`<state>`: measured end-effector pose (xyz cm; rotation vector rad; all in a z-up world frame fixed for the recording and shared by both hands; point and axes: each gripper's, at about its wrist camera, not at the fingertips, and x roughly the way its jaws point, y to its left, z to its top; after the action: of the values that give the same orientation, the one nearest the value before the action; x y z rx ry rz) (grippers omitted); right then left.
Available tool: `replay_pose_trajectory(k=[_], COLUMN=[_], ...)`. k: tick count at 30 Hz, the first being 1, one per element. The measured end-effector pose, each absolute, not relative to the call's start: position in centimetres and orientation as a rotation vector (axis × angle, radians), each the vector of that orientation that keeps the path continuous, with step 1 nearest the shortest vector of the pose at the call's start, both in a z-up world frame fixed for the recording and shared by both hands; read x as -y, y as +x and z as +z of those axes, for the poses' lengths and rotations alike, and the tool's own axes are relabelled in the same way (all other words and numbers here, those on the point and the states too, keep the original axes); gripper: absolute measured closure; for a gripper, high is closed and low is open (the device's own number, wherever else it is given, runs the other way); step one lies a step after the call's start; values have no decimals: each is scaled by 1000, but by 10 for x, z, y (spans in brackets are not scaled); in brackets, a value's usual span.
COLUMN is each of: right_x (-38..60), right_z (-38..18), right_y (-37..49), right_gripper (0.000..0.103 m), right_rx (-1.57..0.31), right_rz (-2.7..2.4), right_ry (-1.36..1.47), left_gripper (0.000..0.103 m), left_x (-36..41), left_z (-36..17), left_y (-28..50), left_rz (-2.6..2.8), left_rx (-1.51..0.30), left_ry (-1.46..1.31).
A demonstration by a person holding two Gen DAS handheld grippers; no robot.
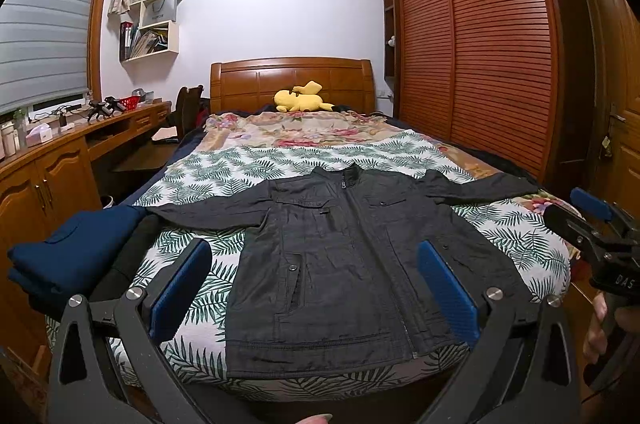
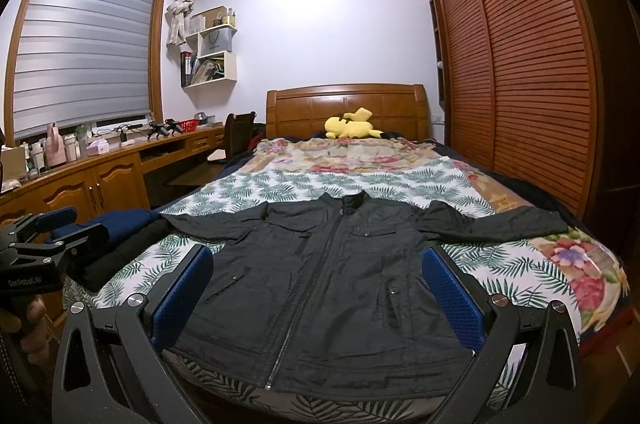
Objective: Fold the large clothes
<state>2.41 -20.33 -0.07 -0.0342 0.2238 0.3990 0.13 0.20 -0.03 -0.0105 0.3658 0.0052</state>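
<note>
the dark grey jacket (image 1: pixel 340 264) lies flat and face up on the near end of the bed (image 1: pixel 224 167), zipped, collar toward 12 o'clock, hem toward 6 o'clock, sleeves spread toward 9 and 3 o'clock. it rests on a leaf-print cover (image 1: pixel 256 163). at the jacket's 9 o'clock, on the bed's edge, sits a folded navy garment (image 1: pixel 76 248) beside a folded black one (image 1: pixel 132 256), close to the left sleeve end. the left hand-held gripper (image 1: pixel 316 288) hangs above the hem, jaws spread wide, holding nothing. the right hand-held gripper (image 2: pixel 320 298) likewise sits above the hem, jaws wide, empty. at 12 o'clock a yellow plush toy (image 1: pixel 302 97) lies by the wooden headboard (image 1: pixel 292 75). slatted wardrobe doors (image 1: pixel 480 43) stand at 3 o'clock; a cluttered tabletop (image 1: pixel 80 127) runs along 9 o'clock.
</note>
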Motion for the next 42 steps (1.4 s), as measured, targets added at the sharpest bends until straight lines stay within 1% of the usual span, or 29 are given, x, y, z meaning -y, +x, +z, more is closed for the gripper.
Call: replay_pose_trajectory(k=[42], right_x=[204], right_z=[-3], right_y=[26], right_gripper=[0], right_rx=[-224], right_rz=[402], right_ry=[-35], left_gripper=[0], left_x=[9], left_z=[3], left_y=[2], left_rz=[-7], left_rx=[-371], left_ry=[5])
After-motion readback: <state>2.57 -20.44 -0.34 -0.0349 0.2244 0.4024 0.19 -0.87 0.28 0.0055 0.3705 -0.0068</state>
